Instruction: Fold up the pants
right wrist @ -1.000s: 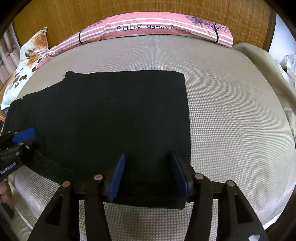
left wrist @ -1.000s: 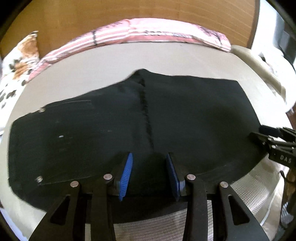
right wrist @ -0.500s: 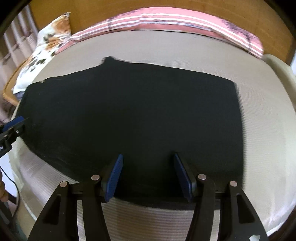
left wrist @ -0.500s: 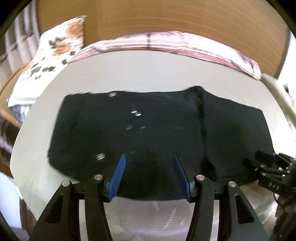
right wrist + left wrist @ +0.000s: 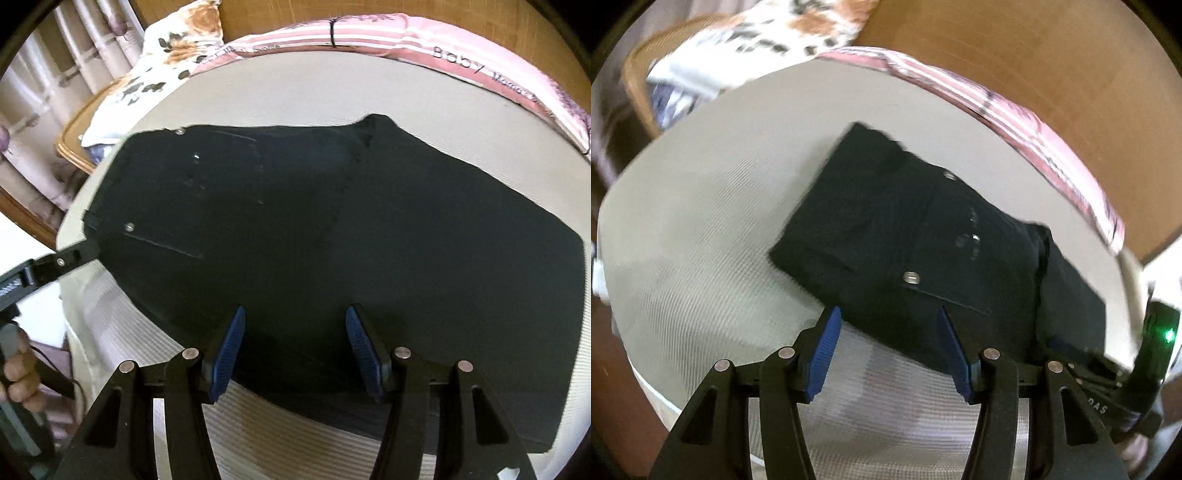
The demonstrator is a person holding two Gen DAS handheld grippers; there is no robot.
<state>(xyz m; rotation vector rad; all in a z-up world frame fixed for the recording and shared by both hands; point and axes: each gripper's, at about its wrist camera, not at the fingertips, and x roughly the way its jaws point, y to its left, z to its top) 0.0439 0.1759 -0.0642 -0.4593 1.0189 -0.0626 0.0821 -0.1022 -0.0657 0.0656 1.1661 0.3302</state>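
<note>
At the bed's left stands a floral pillow, with a pink striped bolster along the headboard. The black pants lie folded flat across the mattress, waistband to the left. The left gripper hovers at their near waist edge and the right gripper over their near middle, both jaws apart and empty.

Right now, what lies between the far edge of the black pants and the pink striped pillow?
Only bare grey mattress. In the right wrist view, nothing sits between the black pants and the pink striped pillow.
</note>
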